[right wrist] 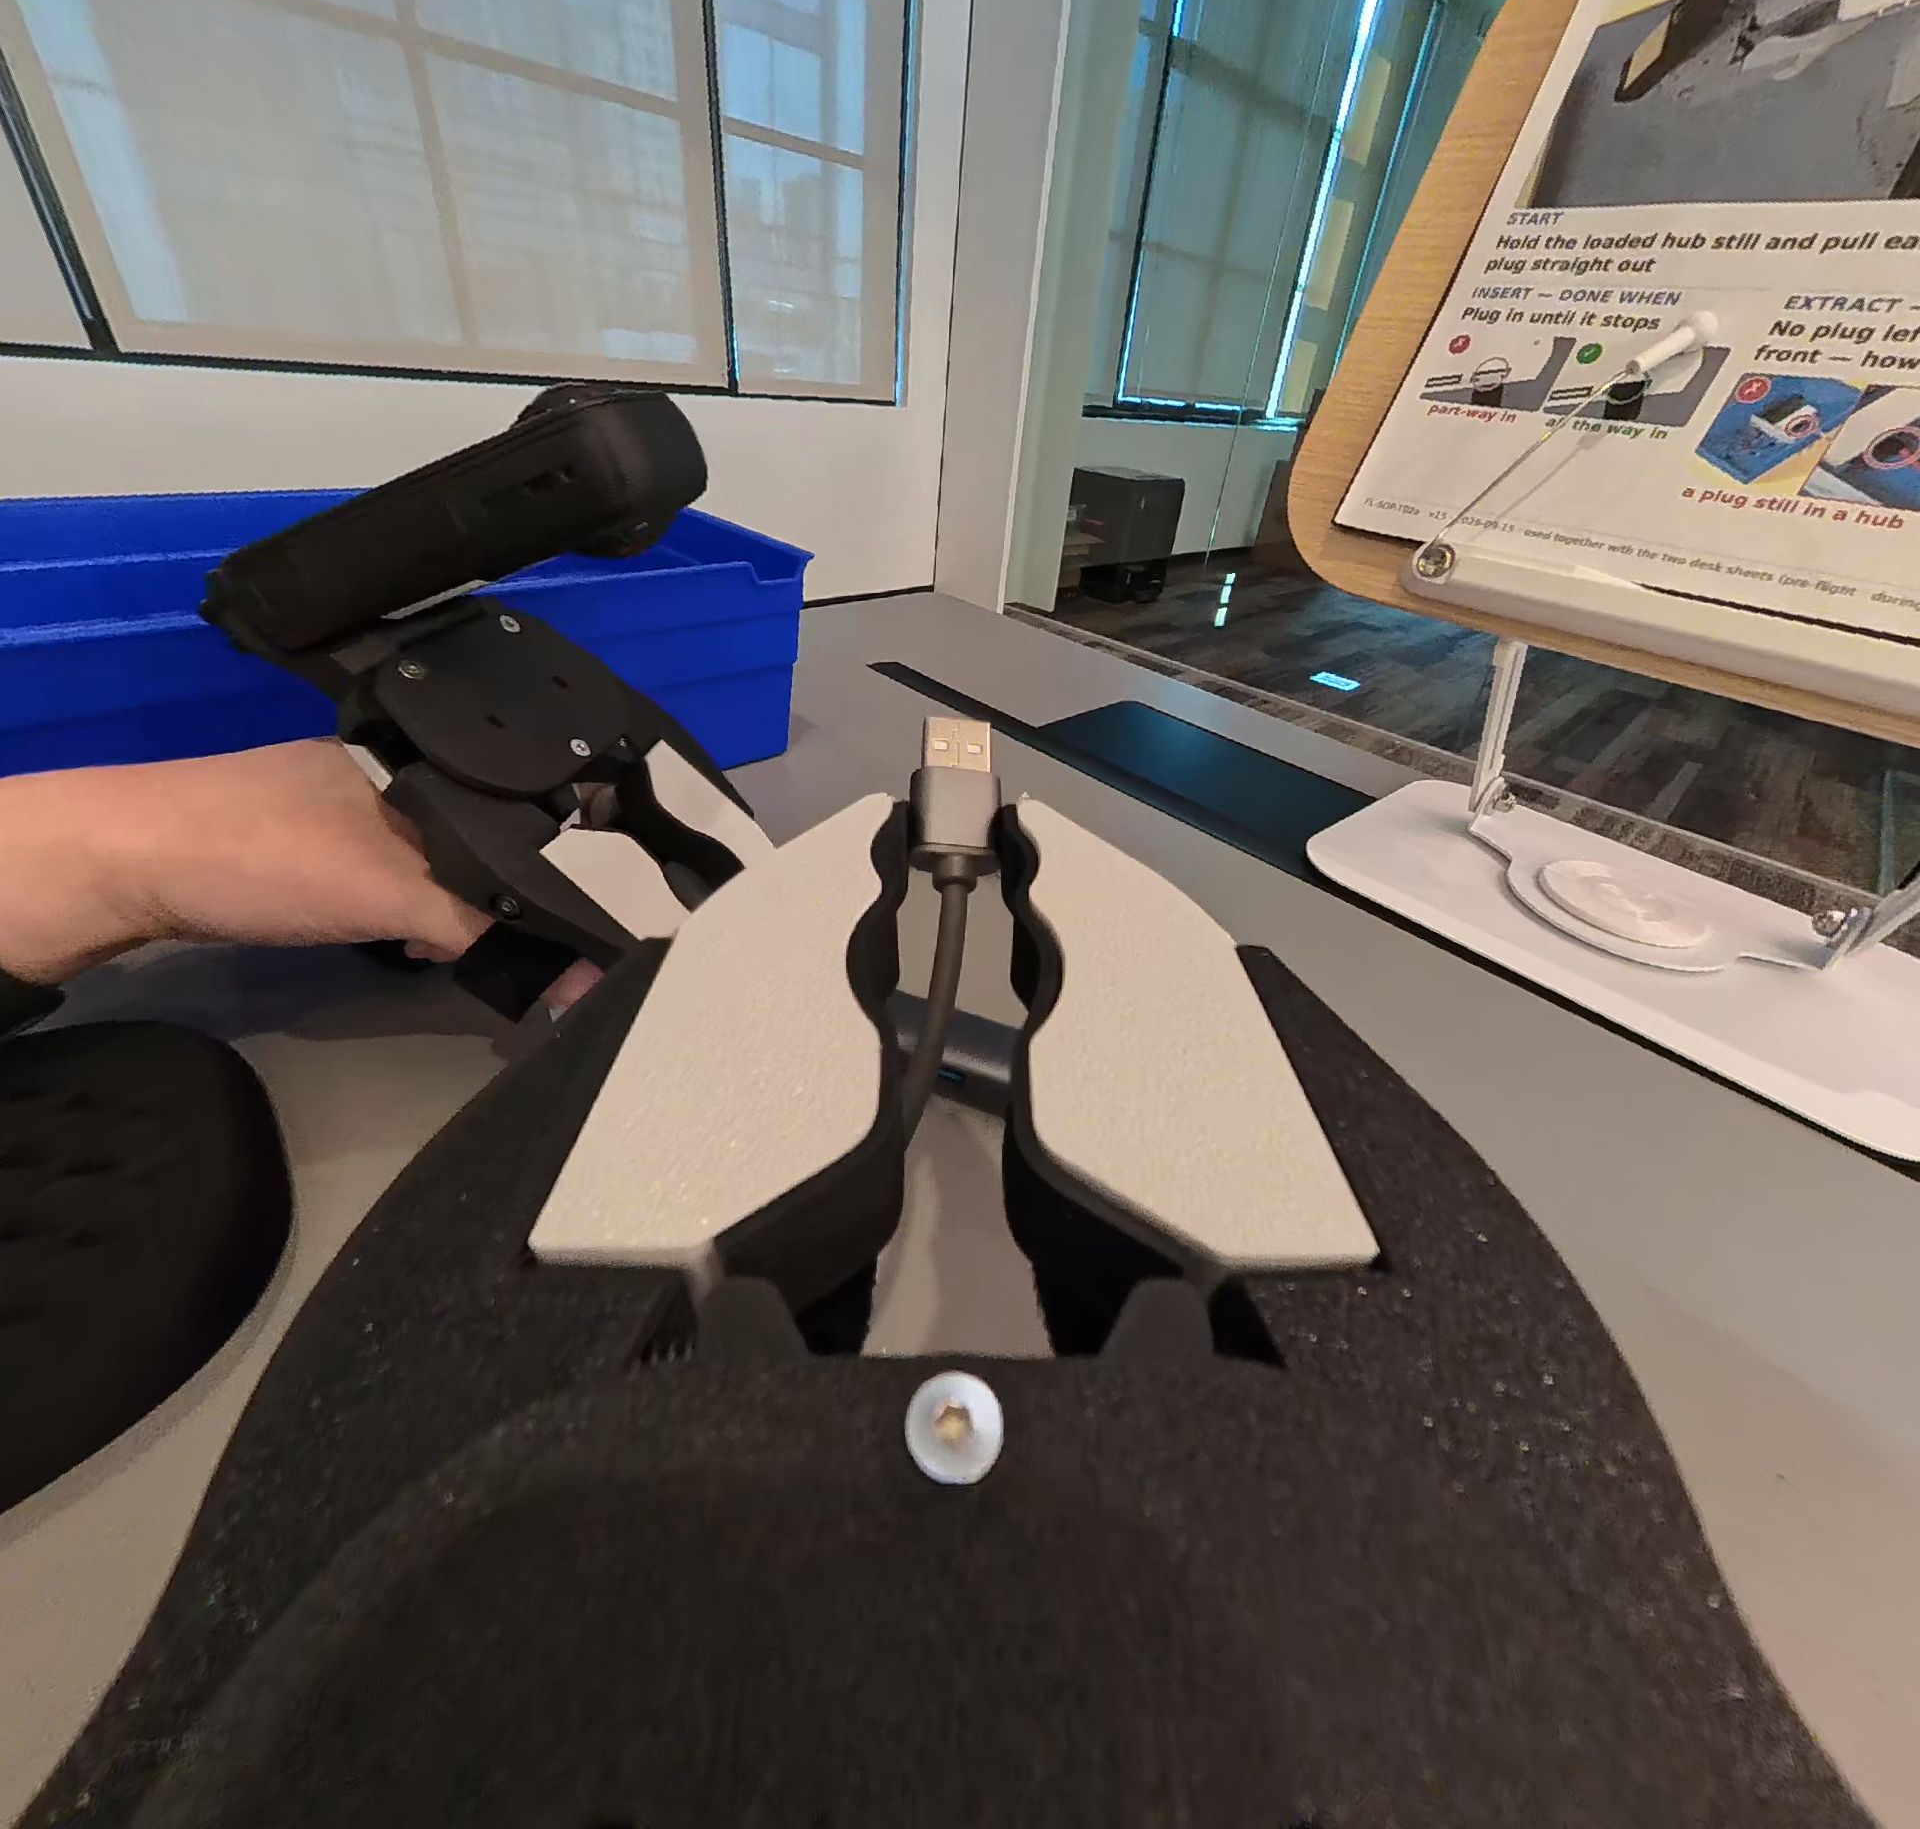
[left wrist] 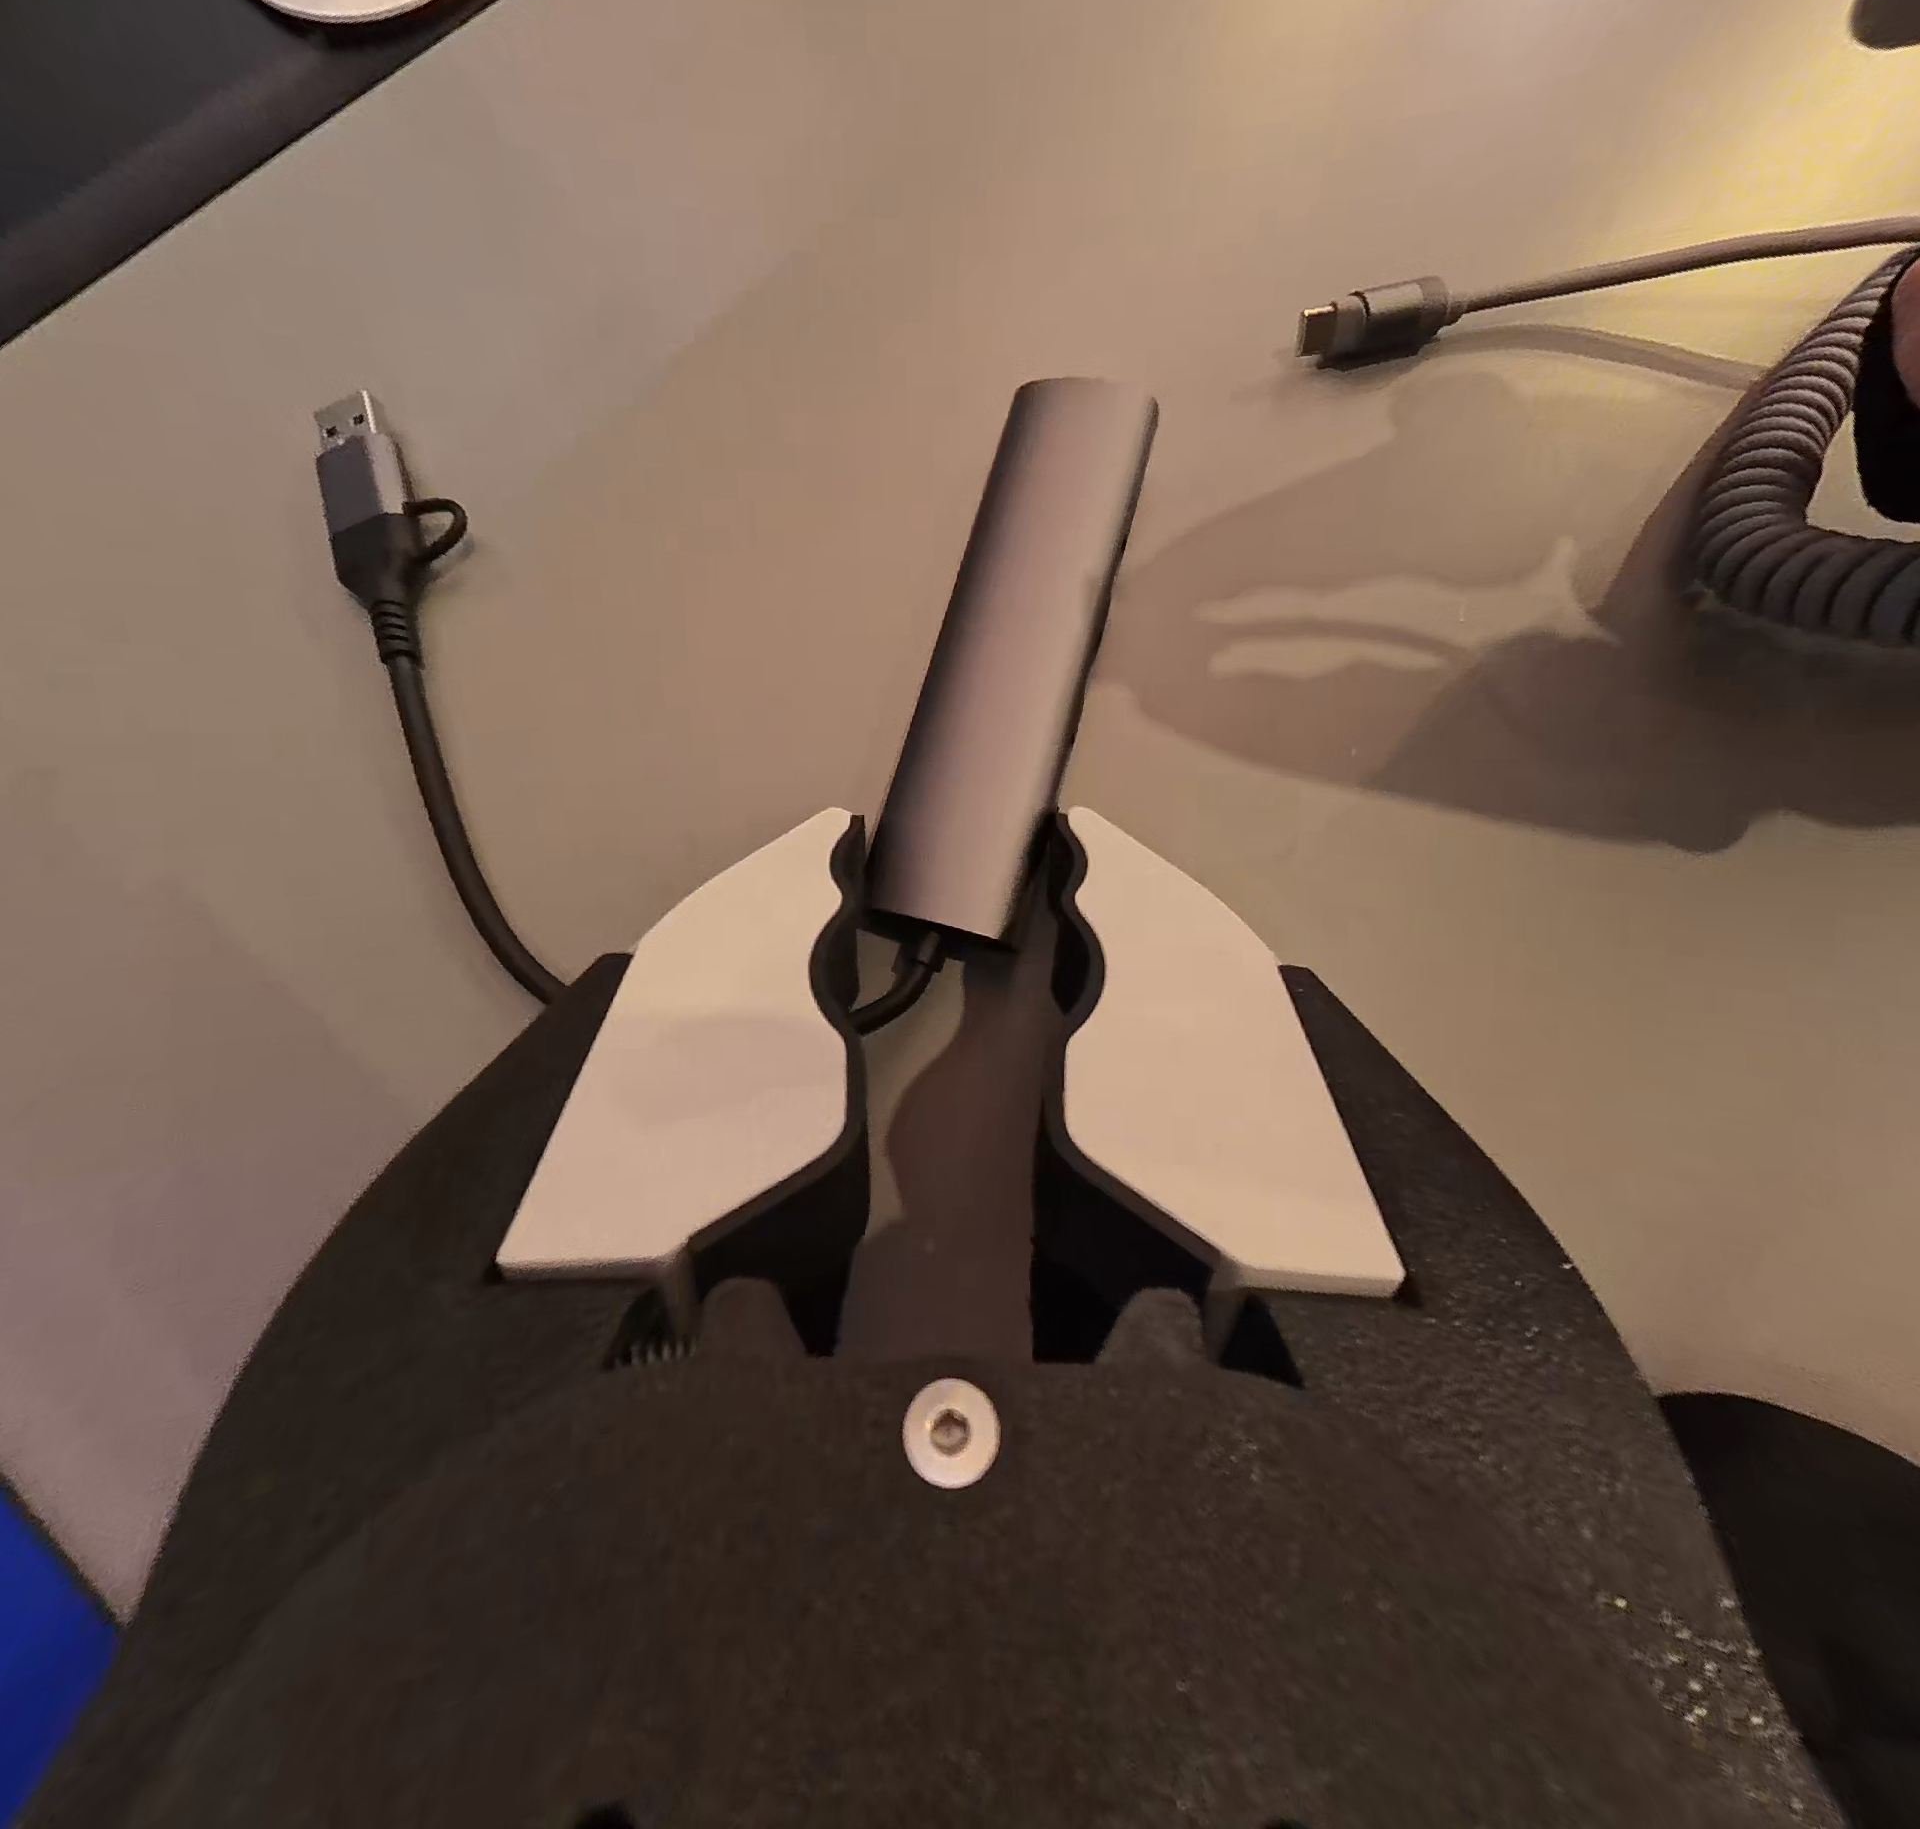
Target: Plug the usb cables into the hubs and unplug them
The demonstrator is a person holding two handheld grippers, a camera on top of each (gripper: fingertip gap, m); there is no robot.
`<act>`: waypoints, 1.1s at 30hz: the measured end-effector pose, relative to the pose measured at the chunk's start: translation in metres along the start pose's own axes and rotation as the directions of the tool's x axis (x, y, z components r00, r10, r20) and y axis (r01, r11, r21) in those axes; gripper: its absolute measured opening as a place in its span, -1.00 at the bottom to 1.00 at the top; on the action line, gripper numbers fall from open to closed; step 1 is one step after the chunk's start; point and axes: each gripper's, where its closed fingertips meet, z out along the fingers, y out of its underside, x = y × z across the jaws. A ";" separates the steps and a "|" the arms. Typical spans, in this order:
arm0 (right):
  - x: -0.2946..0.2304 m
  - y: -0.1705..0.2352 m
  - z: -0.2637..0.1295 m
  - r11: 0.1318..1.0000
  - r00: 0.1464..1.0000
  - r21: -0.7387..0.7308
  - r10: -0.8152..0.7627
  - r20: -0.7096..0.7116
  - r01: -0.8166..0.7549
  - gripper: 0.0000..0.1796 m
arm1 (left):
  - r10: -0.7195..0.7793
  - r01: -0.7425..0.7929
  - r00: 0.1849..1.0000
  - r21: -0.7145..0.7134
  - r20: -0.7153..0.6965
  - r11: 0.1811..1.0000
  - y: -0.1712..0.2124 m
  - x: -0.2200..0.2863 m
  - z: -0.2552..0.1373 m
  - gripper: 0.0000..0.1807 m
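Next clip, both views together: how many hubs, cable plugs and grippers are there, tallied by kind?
Hub: 1, held in the left gripper
Cable plugs: 3, two lying loose, one in the right gripper
Grippers: 2
Total: 6

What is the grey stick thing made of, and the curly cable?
The hub looks like brushed metal, probably aluminium: smooth dark-grey sheen with soft highlights. The coiled cable looks wrapped in woven fabric, matte grey and ribbed, though rubber is possible.
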 end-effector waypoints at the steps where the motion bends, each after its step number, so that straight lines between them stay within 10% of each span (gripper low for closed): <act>1: 0.001 0.001 0.000 1.000 1.000 -0.008 0.002 -0.004 -0.002 -0.82 | -0.011 0.011 1.000 0.001 0.006 1.000 0.000 0.000 0.000 -0.64; 13: -0.016 0.033 0.008 0.963 0.997 -0.257 -0.083 0.008 0.082 -0.82 | -0.190 0.174 0.973 0.121 0.131 0.977 -0.020 -0.006 -0.028 -0.65; 33: -0.006 0.052 0.020 0.932 0.997 -0.361 -0.053 -0.047 0.033 -0.82 | -0.025 -0.023 0.948 0.147 0.316 0.989 -0.051 0.008 -0.039 -0.66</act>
